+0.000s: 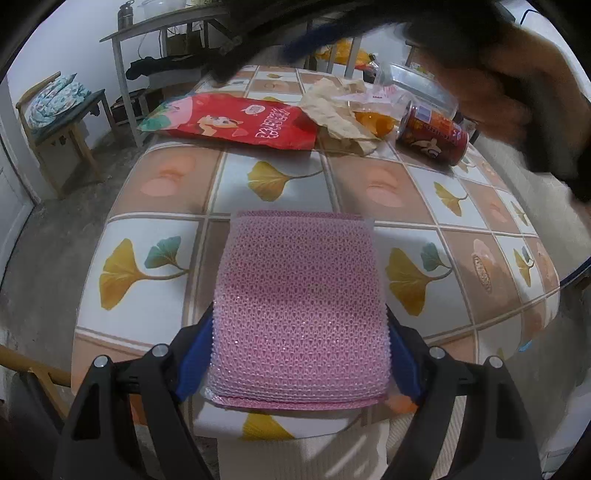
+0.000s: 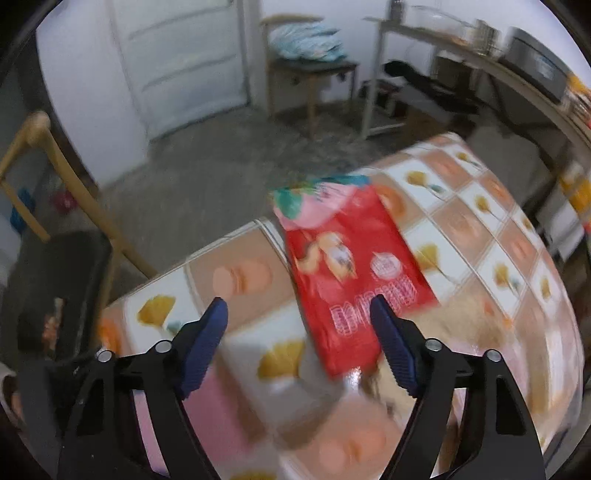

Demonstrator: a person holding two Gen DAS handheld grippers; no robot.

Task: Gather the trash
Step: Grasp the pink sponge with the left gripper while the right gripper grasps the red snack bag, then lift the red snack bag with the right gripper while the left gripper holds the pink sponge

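The table (image 1: 280, 177) wears a glossy oilcloth of white and tan squares printed with yellow and teal ginkgo leaves and pale peach discs. The left tongs (image 1: 299, 354) are clamped on a stack of pink mesh scouring cloths (image 1: 299, 295), blue pads pressing its two sides, the stack jutting forward over the table's near edge. Well beyond those tongs lies the trash: a red snack bag (image 1: 236, 122) to the far left, crumpled brown paper (image 1: 340, 110) with clear plastic wrap (image 1: 373, 96) straight ahead, and a dark red chip canister (image 1: 432, 136) on its side to the far right. A person's hand (image 1: 517, 99) (badly blurred) fills the upper right of that view.

The right tongs (image 2: 299, 314) stand wide apart with nothing between the pads; the same red snack bag lies flat just ahead, its near end under the right finger. This view is smeared, so finer detail is hard to tell.

Around the table: grey concrete floor (image 2: 207, 173), a white panelled door (image 2: 184, 62), a wooden chair (image 1: 62, 122) heaped with patterned bedding (image 1: 55, 96), and a grey shelf table (image 1: 166, 29) against the wall.
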